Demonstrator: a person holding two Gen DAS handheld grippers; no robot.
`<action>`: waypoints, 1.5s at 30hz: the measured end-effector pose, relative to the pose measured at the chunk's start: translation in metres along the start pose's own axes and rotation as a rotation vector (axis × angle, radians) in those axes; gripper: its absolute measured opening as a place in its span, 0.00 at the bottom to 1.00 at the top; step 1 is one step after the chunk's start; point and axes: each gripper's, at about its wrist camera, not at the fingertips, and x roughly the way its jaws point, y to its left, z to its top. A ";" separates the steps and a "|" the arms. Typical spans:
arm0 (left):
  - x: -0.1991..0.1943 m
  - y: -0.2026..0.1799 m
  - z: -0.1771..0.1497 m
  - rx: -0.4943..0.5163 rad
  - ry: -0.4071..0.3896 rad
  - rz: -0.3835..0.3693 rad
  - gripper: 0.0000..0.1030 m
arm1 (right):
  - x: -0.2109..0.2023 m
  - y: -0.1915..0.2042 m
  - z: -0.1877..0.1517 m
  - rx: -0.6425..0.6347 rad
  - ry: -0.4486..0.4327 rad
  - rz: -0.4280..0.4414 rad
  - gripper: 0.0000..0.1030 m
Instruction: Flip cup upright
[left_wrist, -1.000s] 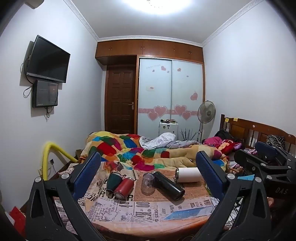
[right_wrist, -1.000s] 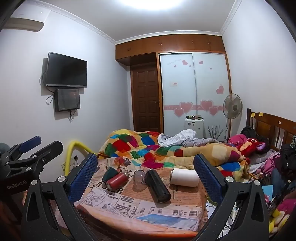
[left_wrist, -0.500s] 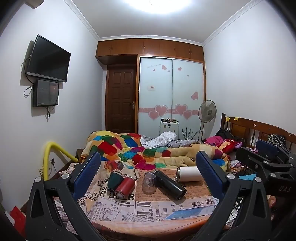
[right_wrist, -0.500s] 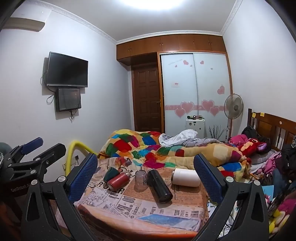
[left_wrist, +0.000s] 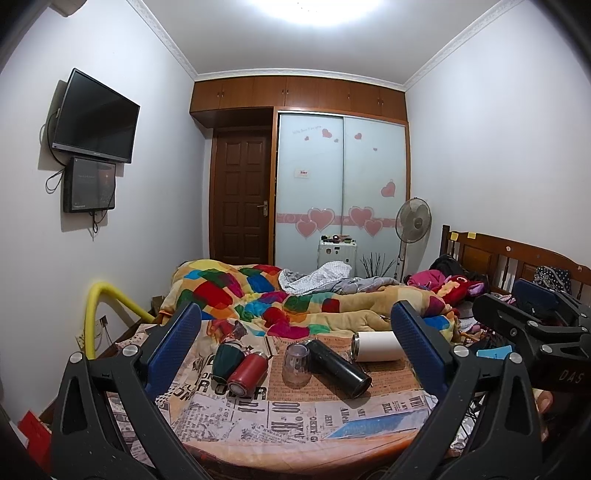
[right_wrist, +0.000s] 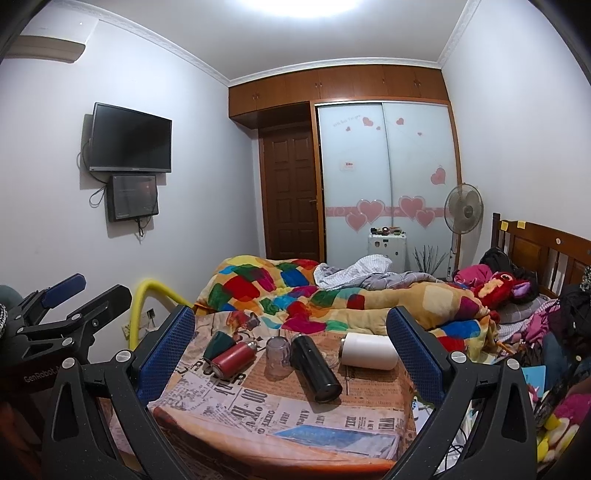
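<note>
Several cups lie on a newspaper-print cloth on a table (left_wrist: 295, 417) (right_wrist: 280, 417). A dark green cup (left_wrist: 227, 360) (right_wrist: 218, 343) and a red bottle (left_wrist: 248, 373) (right_wrist: 233, 358) lie on their sides at the left. A clear glass (left_wrist: 295, 363) (right_wrist: 277, 352) stands upside down in the middle. A black flask (left_wrist: 338, 367) (right_wrist: 314, 363) and a white cup (left_wrist: 376, 346) (right_wrist: 369, 350) lie on their sides. My left gripper (left_wrist: 295, 354) and right gripper (right_wrist: 291, 354) are both open and empty, held back from the table's near edge.
A bed with a colourful quilt (left_wrist: 295, 299) lies behind the table. A yellow pipe (left_wrist: 96, 306) stands at the left. The other gripper shows at the right edge of the left wrist view (left_wrist: 535, 325) and at the left edge of the right wrist view (right_wrist: 55, 314).
Both views have shifted slightly; the cups sit a little lower and nearer in frame. Nothing on the table has moved and both grippers stay open.
</note>
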 end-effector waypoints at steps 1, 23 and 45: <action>-0.001 0.000 0.000 -0.001 0.001 -0.001 1.00 | 0.000 0.000 0.000 -0.001 0.000 0.001 1.00; 0.002 -0.004 0.001 0.006 0.001 0.004 1.00 | -0.001 0.000 0.003 -0.003 0.001 0.002 1.00; 0.002 -0.006 -0.003 0.006 0.005 -0.003 1.00 | -0.004 -0.003 0.004 -0.004 0.008 0.001 1.00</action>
